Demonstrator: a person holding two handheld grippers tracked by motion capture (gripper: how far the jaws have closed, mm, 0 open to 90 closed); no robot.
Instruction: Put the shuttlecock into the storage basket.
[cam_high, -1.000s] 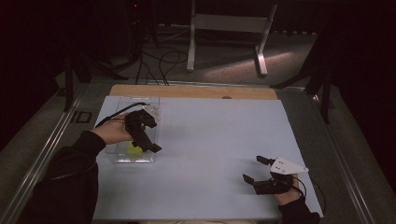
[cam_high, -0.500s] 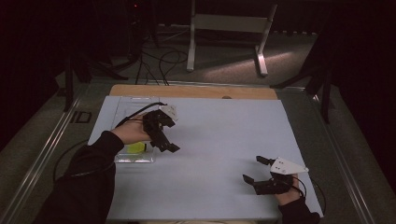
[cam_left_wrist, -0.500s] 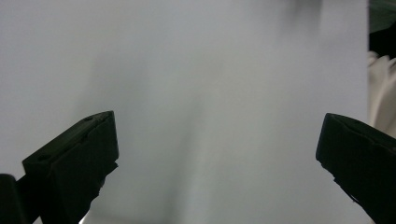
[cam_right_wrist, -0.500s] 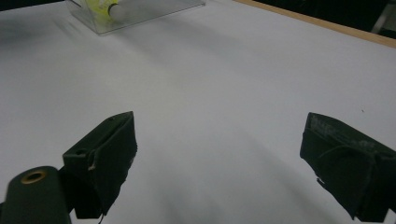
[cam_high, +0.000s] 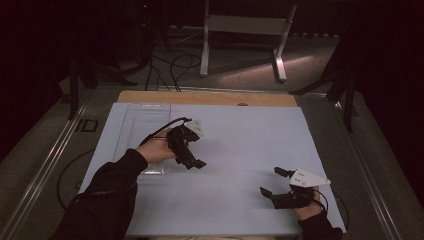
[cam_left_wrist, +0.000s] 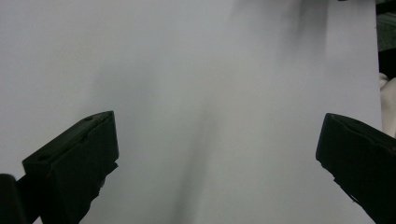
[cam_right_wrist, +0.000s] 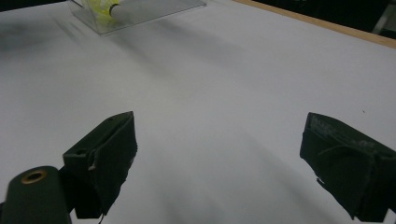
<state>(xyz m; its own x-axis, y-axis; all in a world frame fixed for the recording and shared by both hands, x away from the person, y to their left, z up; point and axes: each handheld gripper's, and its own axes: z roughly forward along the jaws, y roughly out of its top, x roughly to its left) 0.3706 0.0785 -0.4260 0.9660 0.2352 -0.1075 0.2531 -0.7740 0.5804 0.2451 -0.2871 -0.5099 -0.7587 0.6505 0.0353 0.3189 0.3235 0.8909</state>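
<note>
White sheet (cam_high: 235, 165) covers most of the table (cam_high: 205, 97), wood edge showing at 12 o'clock in the high view. Clear tray (cam_high: 145, 125) sits on the sheet at 10 o'clock from centre, long side running 12 to 6; near end partly hidden by the left hand (cam_high: 156, 149). In the right gripper view the tray (cam_right_wrist: 140, 11) is at 11 o'clock, far from the jaws, with a yellow-green thing (cam_right_wrist: 103, 6) and a pale tube (cam_right_wrist: 135, 5) inside; can't tell what either is, too small and blurred. Left gripper (cam_high: 192, 161) is just off the tray's right edge, at 3 o'clock of its near end, above bare sheet, tips pointing toward 4 o'clock. Its own view: jaws wide apart, nothing between them, plain sheet (cam_left_wrist: 210, 93) under them. Cable loops from it back toward 10 o'clock over the tray. Right gripper (cam_high: 274, 183) is well apart from the left one, at 4 o'clock of sheet centre near the front edge, grey plate on top, hand (cam_high: 307, 207) behind it at 5 o'clock. Jaws spread wide, empty, pointing toward 10 o'clock across bare sheet (cam_right_wrist: 224, 93). Can't tell whether either gripper touches the sheet. Floor beyond the table at 12 o'clock has a metal stand (cam_high: 245, 25) and loose cables (cam_high: 170, 65).
</note>
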